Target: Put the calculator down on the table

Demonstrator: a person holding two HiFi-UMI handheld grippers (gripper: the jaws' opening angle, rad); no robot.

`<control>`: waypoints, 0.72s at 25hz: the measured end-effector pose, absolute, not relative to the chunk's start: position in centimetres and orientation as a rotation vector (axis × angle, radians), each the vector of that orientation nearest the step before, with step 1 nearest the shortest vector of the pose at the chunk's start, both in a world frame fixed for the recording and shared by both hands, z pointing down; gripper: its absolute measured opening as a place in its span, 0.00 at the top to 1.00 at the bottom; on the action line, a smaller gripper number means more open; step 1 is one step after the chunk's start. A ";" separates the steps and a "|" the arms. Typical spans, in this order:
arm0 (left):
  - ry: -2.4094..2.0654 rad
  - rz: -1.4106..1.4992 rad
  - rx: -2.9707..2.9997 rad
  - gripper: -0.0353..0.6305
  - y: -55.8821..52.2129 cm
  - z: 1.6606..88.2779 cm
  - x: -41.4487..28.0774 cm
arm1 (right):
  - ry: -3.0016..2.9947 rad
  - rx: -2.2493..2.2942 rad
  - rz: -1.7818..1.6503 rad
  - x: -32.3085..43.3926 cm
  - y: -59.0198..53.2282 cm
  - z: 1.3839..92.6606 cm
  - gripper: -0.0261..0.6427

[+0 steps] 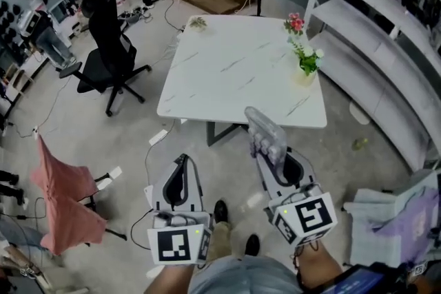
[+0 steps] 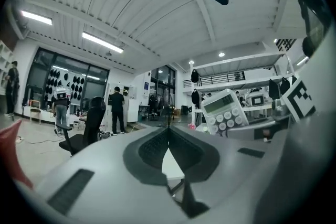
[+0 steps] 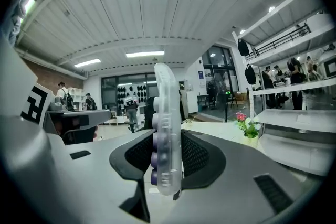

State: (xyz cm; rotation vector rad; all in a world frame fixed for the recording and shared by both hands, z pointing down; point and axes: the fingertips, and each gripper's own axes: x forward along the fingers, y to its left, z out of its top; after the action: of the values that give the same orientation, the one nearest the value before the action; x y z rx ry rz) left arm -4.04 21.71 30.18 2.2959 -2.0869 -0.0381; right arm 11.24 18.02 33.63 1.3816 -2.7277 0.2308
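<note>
We see the calculator (image 3: 167,134) clamped edge-on between the right gripper's (image 1: 270,156) black, mesh-textured pads, so that gripper is closed on it at a middling width. The casing is a slim slab of frosted, translucent plastic with rounded corners. A column of domed purplish keys bulges from one face. In the left gripper view the same keys look pale and round, below a greyish display window. Any print on the keys or display is too small for us to read.

In the head view the calculator sits in the air, clear of the table (image 1: 227,72), with its far end over the table's near edge. The table is a square white slab with thin grey marble-like veins. A small pot of pink flowers (image 1: 303,58) stands near its right edge.

The left gripper (image 1: 183,160) has smooth grey shells, and its ribbed black jaws are pressed together with nothing between them. Each gripper carries a cube with bold black-and-white square markers. A black office chair (image 1: 103,45) stands to the table's left.
</note>
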 end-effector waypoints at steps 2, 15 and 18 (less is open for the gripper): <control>-2.079 -0.030 2.296 0.94 19.1 30.5 -5.8 | -2.712 1.374 0.250 9.5 15.5 34.1 0.74; -2.018 -0.067 2.402 0.94 7.6 27.8 -13.1 | -2.724 1.457 0.163 2.2 5.0 29.8 0.74; -1.983 -0.062 2.418 0.94 6.1 28.0 -13.1 | -2.715 1.489 0.148 2.1 3.8 29.4 0.74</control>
State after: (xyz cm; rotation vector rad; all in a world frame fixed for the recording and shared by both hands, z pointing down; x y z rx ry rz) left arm -13.11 6.15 27.96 2.4184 -1.9826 -0.0619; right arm 2.13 3.82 29.39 1.4887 -2.7149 0.1483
